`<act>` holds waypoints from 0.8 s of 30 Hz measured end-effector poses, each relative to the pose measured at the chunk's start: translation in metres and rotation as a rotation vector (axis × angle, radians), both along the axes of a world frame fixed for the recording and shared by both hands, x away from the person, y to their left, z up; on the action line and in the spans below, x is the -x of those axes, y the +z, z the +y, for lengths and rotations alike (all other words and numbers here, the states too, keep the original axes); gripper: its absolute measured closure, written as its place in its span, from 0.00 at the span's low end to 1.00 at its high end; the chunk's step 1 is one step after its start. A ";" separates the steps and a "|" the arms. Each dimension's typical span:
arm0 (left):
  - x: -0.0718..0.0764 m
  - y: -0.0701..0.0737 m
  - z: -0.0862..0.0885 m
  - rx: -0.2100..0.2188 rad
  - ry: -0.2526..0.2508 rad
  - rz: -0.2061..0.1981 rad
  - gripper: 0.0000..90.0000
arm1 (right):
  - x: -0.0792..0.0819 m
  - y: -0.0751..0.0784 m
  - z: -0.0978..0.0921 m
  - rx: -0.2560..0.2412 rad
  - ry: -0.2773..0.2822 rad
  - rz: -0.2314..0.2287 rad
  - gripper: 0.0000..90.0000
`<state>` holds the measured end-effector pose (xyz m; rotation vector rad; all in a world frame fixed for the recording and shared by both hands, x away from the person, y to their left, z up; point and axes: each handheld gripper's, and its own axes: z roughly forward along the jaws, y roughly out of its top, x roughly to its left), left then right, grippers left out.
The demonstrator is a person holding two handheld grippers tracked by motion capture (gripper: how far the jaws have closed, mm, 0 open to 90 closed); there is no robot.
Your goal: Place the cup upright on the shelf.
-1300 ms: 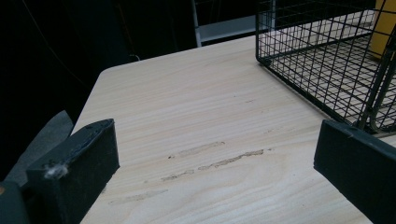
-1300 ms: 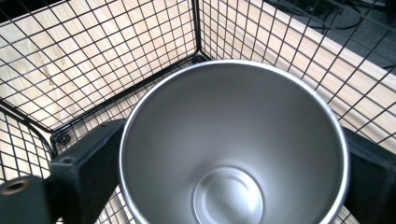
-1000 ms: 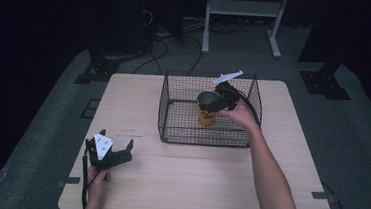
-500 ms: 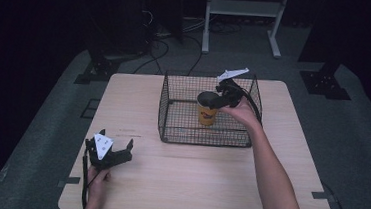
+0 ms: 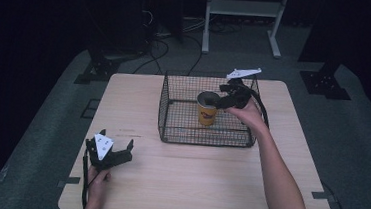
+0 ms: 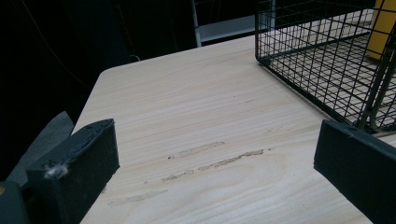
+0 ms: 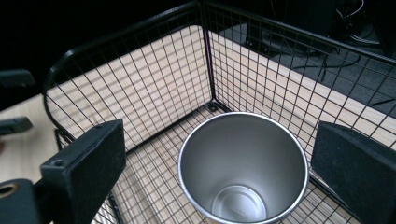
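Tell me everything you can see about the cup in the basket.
The cup is a tapered tumbler, yellow-orange outside with a small dark mark on its side, and bare, brushed-looking metal inside. It stands upright and empty, mouth up, on the floor of the black wire basket, near the middle. The right gripper hovers at its rim with jaws open to either side; in the right gripper view neither jaw touches it. Only the basket floor seems to touch it.

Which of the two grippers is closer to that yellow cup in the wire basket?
The right gripper. It hovers open just beside and above the yellow cup inside the wire basket. The left gripper rests open on the table, well outside the basket near the front left corner.
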<state>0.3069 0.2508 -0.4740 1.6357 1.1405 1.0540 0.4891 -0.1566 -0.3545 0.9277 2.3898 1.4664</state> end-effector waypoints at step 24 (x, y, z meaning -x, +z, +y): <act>0.000 0.000 0.000 -0.002 0.002 0.000 0.00 | 0.038 0.001 -0.022 -0.015 0.018 -0.016 0.06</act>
